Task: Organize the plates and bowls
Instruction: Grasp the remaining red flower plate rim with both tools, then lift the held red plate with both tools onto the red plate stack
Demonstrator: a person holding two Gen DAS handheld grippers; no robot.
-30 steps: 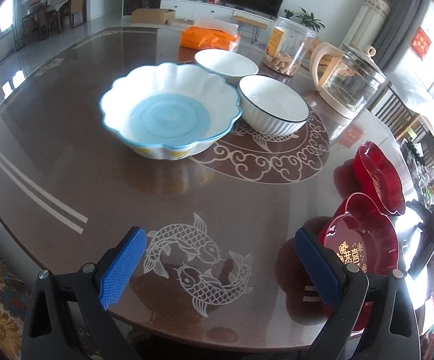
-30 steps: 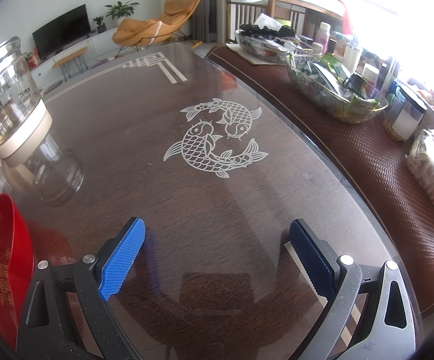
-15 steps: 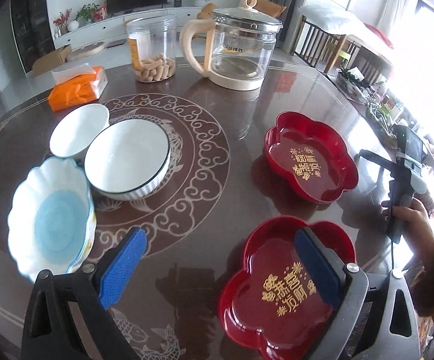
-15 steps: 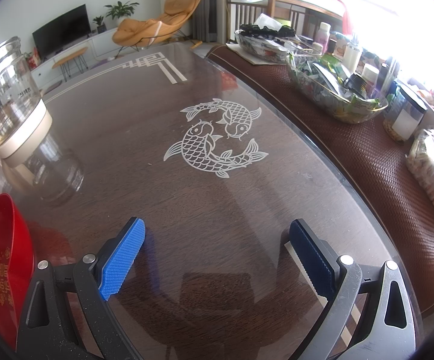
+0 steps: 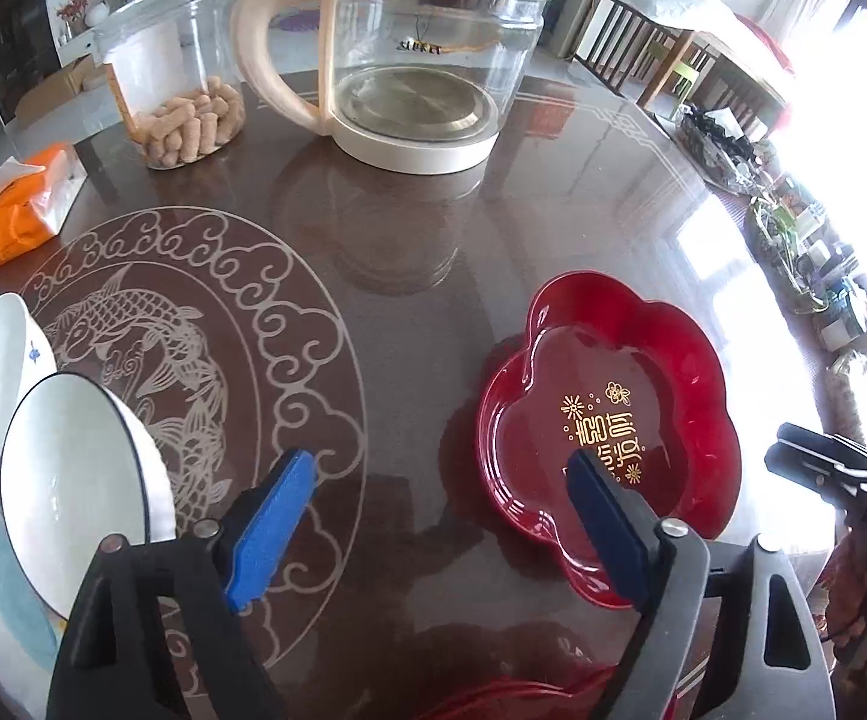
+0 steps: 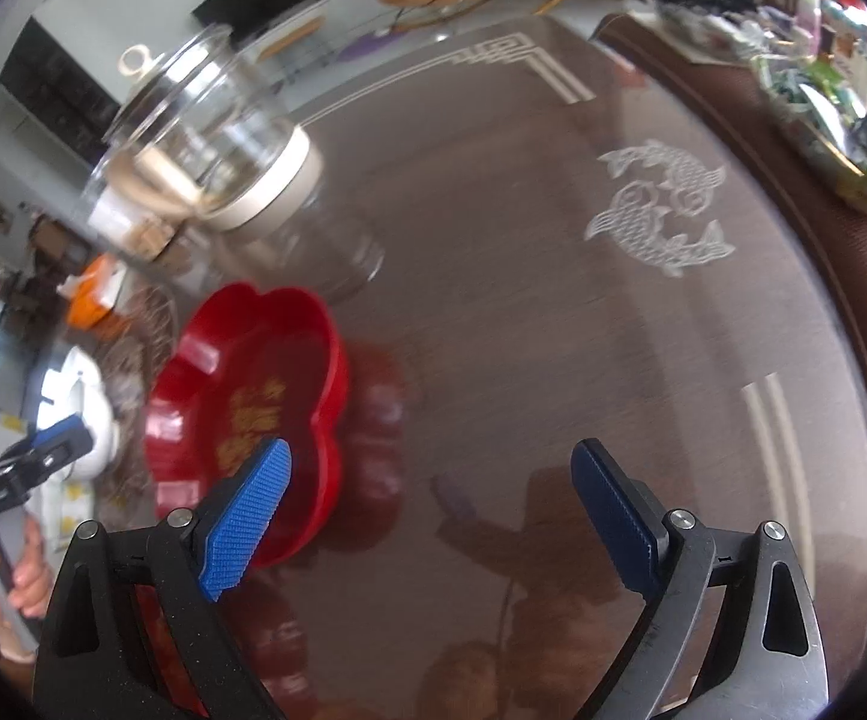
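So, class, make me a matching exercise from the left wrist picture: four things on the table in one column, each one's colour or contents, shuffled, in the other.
Things:
1. flower-shaped dish
2. kettle
3. jar
4. tissue pack

Descriptions:
A. orange
B. red with gold characters
C. holds tan sticks
D. clear glass on a cream base

Pairs: 1-B, 2-D, 3-C, 4-A

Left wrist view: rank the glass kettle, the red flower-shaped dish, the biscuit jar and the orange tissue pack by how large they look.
1. glass kettle
2. red flower-shaped dish, though it lies nearer the camera
3. biscuit jar
4. orange tissue pack, partly cut off at the edge
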